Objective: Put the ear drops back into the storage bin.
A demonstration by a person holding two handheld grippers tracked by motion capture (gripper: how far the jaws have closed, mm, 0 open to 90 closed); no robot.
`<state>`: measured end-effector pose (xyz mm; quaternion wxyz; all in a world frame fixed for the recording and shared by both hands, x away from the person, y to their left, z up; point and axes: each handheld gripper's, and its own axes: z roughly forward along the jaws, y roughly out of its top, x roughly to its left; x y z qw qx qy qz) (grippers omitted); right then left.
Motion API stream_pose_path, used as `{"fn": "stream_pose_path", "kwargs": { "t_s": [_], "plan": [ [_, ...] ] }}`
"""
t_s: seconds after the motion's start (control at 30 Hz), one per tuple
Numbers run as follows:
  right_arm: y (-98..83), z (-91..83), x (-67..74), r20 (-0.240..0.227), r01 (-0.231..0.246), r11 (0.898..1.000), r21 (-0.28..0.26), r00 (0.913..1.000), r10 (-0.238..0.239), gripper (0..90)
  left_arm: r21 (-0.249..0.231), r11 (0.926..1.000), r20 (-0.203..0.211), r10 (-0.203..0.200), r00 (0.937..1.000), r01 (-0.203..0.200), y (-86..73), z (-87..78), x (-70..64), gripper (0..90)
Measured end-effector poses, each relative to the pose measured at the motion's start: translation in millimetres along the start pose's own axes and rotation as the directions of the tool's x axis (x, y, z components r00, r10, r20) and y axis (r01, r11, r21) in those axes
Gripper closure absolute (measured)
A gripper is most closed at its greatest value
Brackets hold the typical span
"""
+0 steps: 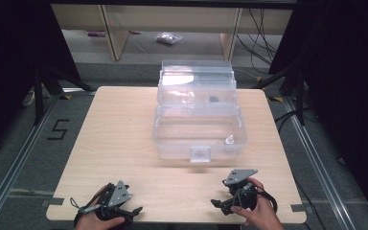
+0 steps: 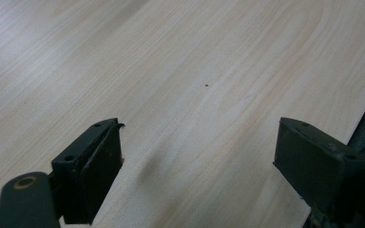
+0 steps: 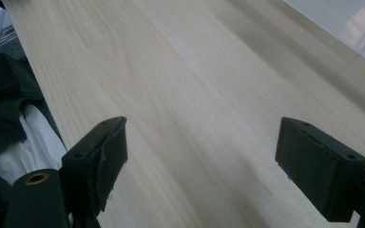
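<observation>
1. Left tool (image 1: 133, 210) rested at the near left edge of the bench (image 1: 120, 139), jaws spread wide and holding nothing; the left gripper view showed bare wood between them.
2. Right tool (image 1: 216, 203) sat at the near right edge, jaws likewise apart and unloaded, with plain bench between them in the right gripper view.
3. Clear plastic box (image 1: 199, 143) stood at bench centre, well apart from both tools, lid tipped back and open toward the person, probably for easy reach from above.
4. A small white bottle (image 1: 229, 140) stood upright inside the box at its front right corner, nearer the right tool.
5. Judgement: both tools parked at rest; a reach not yet begun.
</observation>
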<state>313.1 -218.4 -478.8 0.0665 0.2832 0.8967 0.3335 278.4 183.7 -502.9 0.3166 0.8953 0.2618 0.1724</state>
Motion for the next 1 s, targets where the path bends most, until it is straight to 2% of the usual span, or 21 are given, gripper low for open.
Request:
{"fn": "stream_pose_path", "kwargs": {
  "t_s": [0.07, 0.1, 0.13, 0.17, 0.2, 0.23, 0.27, 0.37, 0.43, 0.47, 0.57, 0.63, 0.7, 0.73, 0.77, 0.8, 0.83, 0.9, 0.93, 0.97, 1.0],
  "plan": [
    [-2.8, -1.0, 2.9, 0.018, -0.050, 0.999, 0.017, 0.9986, 0.050, 18.8, 0.000, 0.9999, 0.000, -0.011, 0.9999, 0.011, -0.2, 0.2, -0.5, 15.6],
    [-3.5, 0.7, 0.9, 0.003, -0.010, 1.000, 0.004, 0.9999, 0.010, 18.9, 0.000, 1.0000, 0.000, 0.001, 1.0000, -0.001, 0.1, -0.1, 0.3, 15.6],
    [-5.3, 1.6, 2.1, 0.010, -0.015, 1.000, 0.000, 0.9998, 0.015, 18.9, 0.000, 1.0000, 0.000, 0.001, 1.0000, -0.001, 0.1, -0.2, 0.2, 15.6],
    [-5.6, -1.3, 4.8, 0.009, -0.061, 0.998, 0.035, 0.9981, 0.061, 18.9, 0.001, 1.0000, -0.001, 0.001, 1.0000, -0.001, 0.1, -0.4, 0.1, 15.6],
    [-7.1, 0.8, 5.3, -0.006, -0.055, 0.998, 0.024, 0.9985, 0.055, 18.9, 0.001, 1.0000, -0.001, 0.001, 1.0000, -0.001, 0.1, -0.3, 0.0, 15.6],
    [-9.0, -1.1, 5.6, 0.004, -0.054, 0.998, 0.043, 0.9986, 0.054, 18.9, 0.000, 1.0000, -0.001, 0.001, 1.0000, -0.001, 0.1, -0.1, 0.1, 15.6],
    [-10.5, 0.3, 5.7, 0.002, -0.039, 0.999, 0.029, 0.9992, 0.039, 18.8, 0.001, 1.0000, -0.002, 0.001, 1.0000, -0.001, 0.3, -0.3, 0.0, 15.6],
    [-12.8, -0.7, 8.8, 0.004, -0.071, 0.997, 0.041, 0.9975, 0.071, 18.9, 0.001, 1.0000, -0.001, 0.002, 1.0000, -0.002, 0.1, -0.3, -0.1, 15.6],
    [-14.6, -1.0, 6.8, 0.008, -0.047, 0.998, 0.039, 0.9989, 0.046, 18.9, 0.001, 1.0000, -0.001, 0.001, 1.0000, -0.001, 0.2, -0.2, 0.2, 15.6],
    [-15.3, -0.7, 7.2, -0.010, -0.049, 0.998, 0.048, 0.9987, 0.050, 18.9, 0.001, 1.0000, -0.002, 0.001, 1.0000, -0.001, 0.3, -0.4, 0.2, 15.6],
    [-17.0, -2.1, 6.6, 0.017, -0.038, 0.998, 0.057, 0.9992, 0.037, 18.8, 0.001, 1.0000, -0.002, 0.002, 1.0000, -0.002, 0.3, -0.4, 0.1, 15.6],
    [-17.7, -2.6, 8.1, 0.013, -0.055, 0.996, 0.074, 0.9984, 0.055, 18.8, 0.001, 1.0000, -0.002, 0.002, 1.0000, -0.002, 0.2, -0.4, 0.1, 15.6],
    [-18.3, -1.2, 9.7, 0.019, -0.066, 0.996, 0.060, 0.9977, 0.065, 18.8, 0.002, 1.0000, -0.002, 0.002, 1.0000, -0.002, 0.2, -0.3, 0.0, 15.6],
    [-18.1, -1.8, 8.6, 0.015, -0.051, 0.996, 0.072, 0.9986, 0.050, 18.8, 0.001, 1.0000, -0.002, 0.001, 1.0000, -0.001, 0.2, -0.3, -0.1, 15.6],
    [-18.3, -1.7, 9.3, 0.011, -0.060, 0.995, 0.081, 0.9982, 0.060, 18.8, 0.001, 1.0000, -0.002, 0.002, 1.0000, -0.002, 0.3, -0.3, 0.1, 15.6],
    [-18.3, -1.7, 9.3, 0.011, -0.060, 0.995, 0.081, 0.9982, 0.060, 18.8, 0.001, 1.0000, -0.002, 0.002, 1.0000, -0.002, 0.3, -0.3, 0.1, 15.6],
    [-18.3, -1.0, 7.2, 0.003, -0.038, 0.996, 0.076, 0.9993, 0.037, 18.8, 0.001, 1.0000, -0.002, 0.001, 1.0000, -0.001, 0.2, -0.2, 0.0, 15.6],
    [-18.3, -1.0, 7.2, 0.004, -0.039, 0.996, 0.077, 0.9992, 0.039, 18.8, 0.002, 1.0000, -0.002, 0.000, 1.0000, 0.000, 0.3, -0.1, -0.1, 15.6],
    [-19.0, 0.4, 5.7, 0.010, -0.016, 0.997, 0.071, 0.9998, 0.015, 18.8, 0.002, 1.0000, -0.002, 0.001, 1.0000, -0.001, 0.3, 0.0, -0.1, 15.6],
    [-19.1, -0.7, 7.5, 0.012, -0.047, 0.996, 0.076, 0.9989, 0.046, 18.8, 0.001, 1.0000, -0.002, -0.007, 1.0000, 0.007, 0.2, 0.1, -0.6, 15.6],
    [-19.0, -1.6, 8.1, 0.018, -0.054, 0.995, 0.083, 0.9984, 0.053, 18.8, 0.000, 0.9999, -0.001, -0.013, 0.9999, 0.013, 0.0, 0.3, -1.0, 15.6]
  ]
}}
